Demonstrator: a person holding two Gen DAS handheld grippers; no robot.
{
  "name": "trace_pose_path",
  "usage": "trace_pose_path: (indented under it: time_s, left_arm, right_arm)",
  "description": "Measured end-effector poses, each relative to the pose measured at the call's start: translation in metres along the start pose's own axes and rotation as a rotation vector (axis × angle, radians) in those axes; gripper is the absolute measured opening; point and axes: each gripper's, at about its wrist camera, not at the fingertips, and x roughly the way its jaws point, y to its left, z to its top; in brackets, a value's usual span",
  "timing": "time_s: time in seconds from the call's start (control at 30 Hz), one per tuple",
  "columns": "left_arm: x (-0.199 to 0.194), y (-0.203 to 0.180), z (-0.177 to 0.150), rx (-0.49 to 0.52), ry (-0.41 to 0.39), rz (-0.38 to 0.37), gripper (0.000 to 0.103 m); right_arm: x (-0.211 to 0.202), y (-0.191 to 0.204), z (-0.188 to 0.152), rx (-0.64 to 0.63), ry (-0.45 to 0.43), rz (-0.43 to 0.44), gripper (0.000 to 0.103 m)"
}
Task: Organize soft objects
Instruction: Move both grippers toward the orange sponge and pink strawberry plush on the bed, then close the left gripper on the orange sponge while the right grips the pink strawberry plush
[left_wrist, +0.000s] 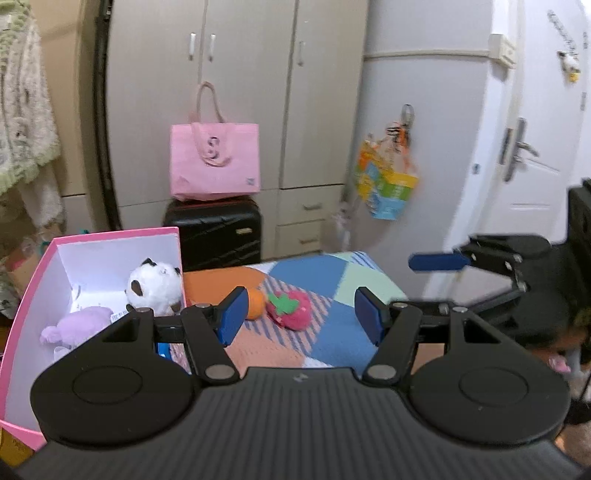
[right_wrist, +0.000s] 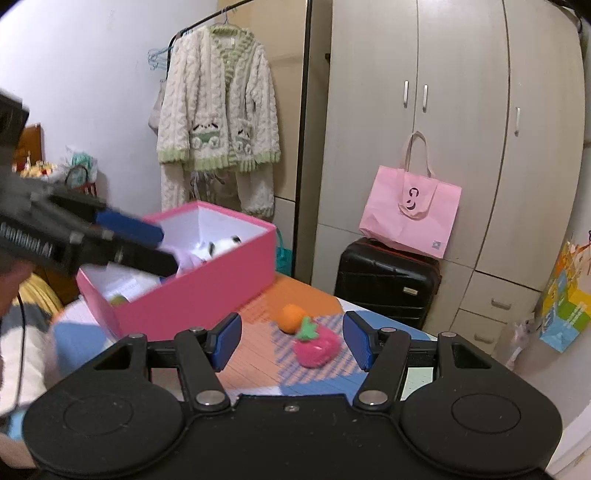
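A lived-in bedroom at home. Along the far wall, a tall pale wardrobe (left_wrist: 251, 92) with drawers below; against it, a black hard-shell suitcase (left_wrist: 218, 232) with a pink tote bag (left_wrist: 214, 162) on top. To the far left, a fluffy cream cardigan (right_wrist: 218, 107) on a hanger from a clothes rail. To the right, a white door (left_wrist: 535, 122) with a lever handle, and a colourful bag (left_wrist: 388, 184) hung from a hook. In the near middle, a soft surface under a patchwork cover (left_wrist: 325, 295), scattered with plush toys beside a pink box (right_wrist: 207, 280).
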Motion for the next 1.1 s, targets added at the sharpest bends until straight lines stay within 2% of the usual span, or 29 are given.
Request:
trace_pose_path:
  time_s: [0.3, 0.47, 0.6, 0.7, 0.77, 0.87, 0.97, 1.1]
  left_arm:
    - [0.080, -0.015, 0.004, -0.029, 0.072, 0.053, 0.061]
    - [0.119, -0.017, 0.001, -0.067, 0.085, 0.095, 0.061]
    - [0.153, -0.007, 0.002, -0.143, 0.108, 0.144, 0.060]
    - [0.176, 0.003, 0.001, -0.212, 0.129, 0.184, 0.060]
    - [0.188, 0.007, -0.001, -0.213, 0.134, 0.233, 0.059]
    - [0.200, 0.019, -0.006, -0.270, 0.148, 0.242, 0.059]
    - [0.211, 0.030, -0.010, -0.302, 0.167, 0.292, 0.059]
    - [0.220, 0.039, -0.016, -0.334, 0.172, 0.320, 0.059]
  right_arm:
    - [0.058, -0.014, -0.023, -0.061, 0.022, 0.031, 0.066]
    - [0.095, -0.021, -0.031, -0.105, 0.043, 0.040, 0.066]
    - [0.124, -0.032, -0.035, -0.107, 0.063, 0.051, 0.066]
    - [0.145, -0.041, -0.038, -0.096, 0.108, 0.039, 0.066]
    - [0.153, -0.045, -0.040, -0.084, 0.114, 0.049, 0.066]
    - [0.158, -0.046, -0.042, -0.071, 0.113, 0.090, 0.067]
    - [0.166, -0.044, -0.041, -0.080, 0.121, 0.111, 0.071]
    - [0.176, -0.040, -0.039, -0.099, 0.136, 0.111, 0.071]
